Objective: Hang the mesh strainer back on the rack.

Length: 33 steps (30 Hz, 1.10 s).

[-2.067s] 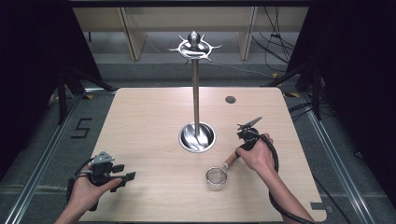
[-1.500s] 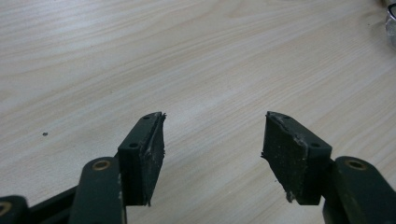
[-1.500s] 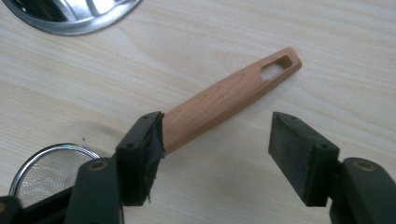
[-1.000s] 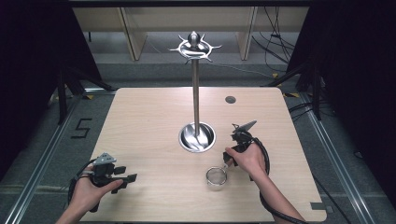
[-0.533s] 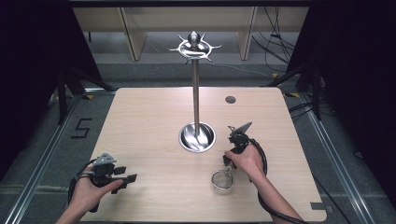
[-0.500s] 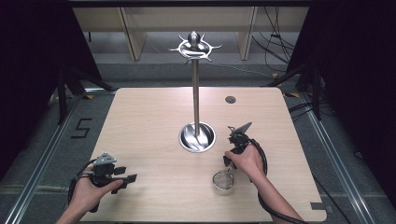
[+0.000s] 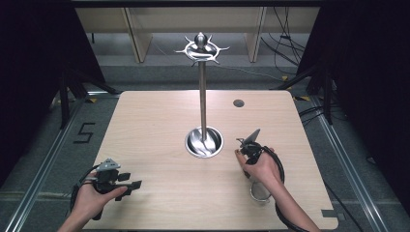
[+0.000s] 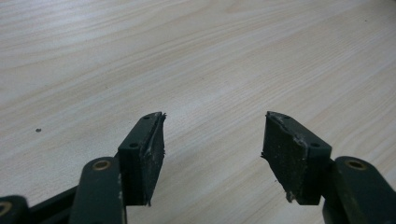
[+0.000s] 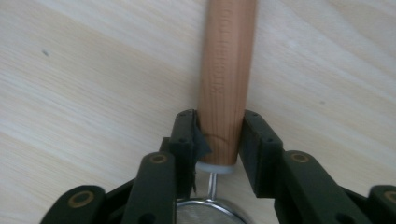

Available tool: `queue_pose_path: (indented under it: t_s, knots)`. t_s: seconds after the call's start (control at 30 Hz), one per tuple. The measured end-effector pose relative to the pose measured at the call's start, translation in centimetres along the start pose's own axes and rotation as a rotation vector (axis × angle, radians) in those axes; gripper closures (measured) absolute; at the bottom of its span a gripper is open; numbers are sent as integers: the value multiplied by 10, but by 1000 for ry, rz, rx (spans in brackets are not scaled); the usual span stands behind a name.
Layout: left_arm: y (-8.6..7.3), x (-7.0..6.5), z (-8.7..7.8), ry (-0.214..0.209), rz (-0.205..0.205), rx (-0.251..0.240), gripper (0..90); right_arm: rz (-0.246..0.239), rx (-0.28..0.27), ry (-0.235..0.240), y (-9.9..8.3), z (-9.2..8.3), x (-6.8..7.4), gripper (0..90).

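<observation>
While the left gripper [image 7: 129, 186] rests near the desk's [image 7: 159, 121] front-left corner, jaws wide and empty, keep it parked there. At desk centre the tall metal stand [image 7: 203, 96] rises from its round base; treat it as the main obstacle. Toward the front-right corner, the right gripper [image 9: 219, 140] has just been closing and now clamps the wooden handle [image 9: 227, 70] of the small strainer [image 7: 260, 193]. Lift straight up first. Open room lies along the front edge; the right edge sits near.

Stand [image 7: 203, 116] mid-table [image 7: 145, 121], strainer [image 7: 260, 193] right of it, near front edge
</observation>
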State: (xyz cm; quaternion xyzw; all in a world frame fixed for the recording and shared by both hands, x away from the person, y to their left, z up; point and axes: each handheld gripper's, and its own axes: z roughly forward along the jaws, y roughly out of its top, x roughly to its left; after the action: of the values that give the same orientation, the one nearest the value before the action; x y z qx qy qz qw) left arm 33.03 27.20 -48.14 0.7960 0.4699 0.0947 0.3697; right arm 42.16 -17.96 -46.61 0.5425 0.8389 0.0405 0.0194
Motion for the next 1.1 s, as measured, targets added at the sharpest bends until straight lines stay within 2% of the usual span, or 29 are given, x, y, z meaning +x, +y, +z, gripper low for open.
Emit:
queue_pose_path:
  t_s: [0.07, 0.1, 0.2, 0.4, 0.47, 0.63, 0.77, 0.8, 0.93, 1.0, 1.03, 1.07, 1.1]
  knots:
    - [0, 0, 0, 7, -4, -6, 377, -23, 0, -19, -1, -1, 0, 694]
    - [0, 0, 0, 20, 2, -2, 377, -22, 1, -13, -1, -1, 0, 690]
    - [0, 0, 0, 19, 1, -2, 377, -41, 2, -41, -2, -1, 1, 665]
    - [0, 0, 0, 11, 8, 7, 377, -66, 8, -44, -2, 0, 0, 654]
    - [0, 0, 0, 10, 6, 5, 377, -82, 10, -62, -3, 0, -1, 654]
    - [0, 0, 0, -5, 3, 0, 377, -88, 13, -56, -3, 1, -1, 653]
    - [0, 0, 0, 9, 10, 3, 381, -75, 16, -52, -2, 1, -1, 674]
    - [0, 1, 1, -4, 3, -3, 381, -76, 16, -51, -2, 1, -1, 683]
    - [0, 1, 2, -7, -15, -12, 382, -77, 16, -53, -2, 1, -1, 689]
    - [0, 2, 1, -3, -4, -2, 382, -81, 17, -57, -3, 0, -2, 690]
    - [0, 2, 0, 10, -2, -1, 382, -76, 16, -38, -3, 0, -3, 691]
    - [0, 3, 1, -2, -15, -13, 382, -81, 11, -42, -4, 0, -4, 691]
    - [0, 4, 0, -1, -2, 1, 382, -93, 4, -43, -4, 0, -6, 691]
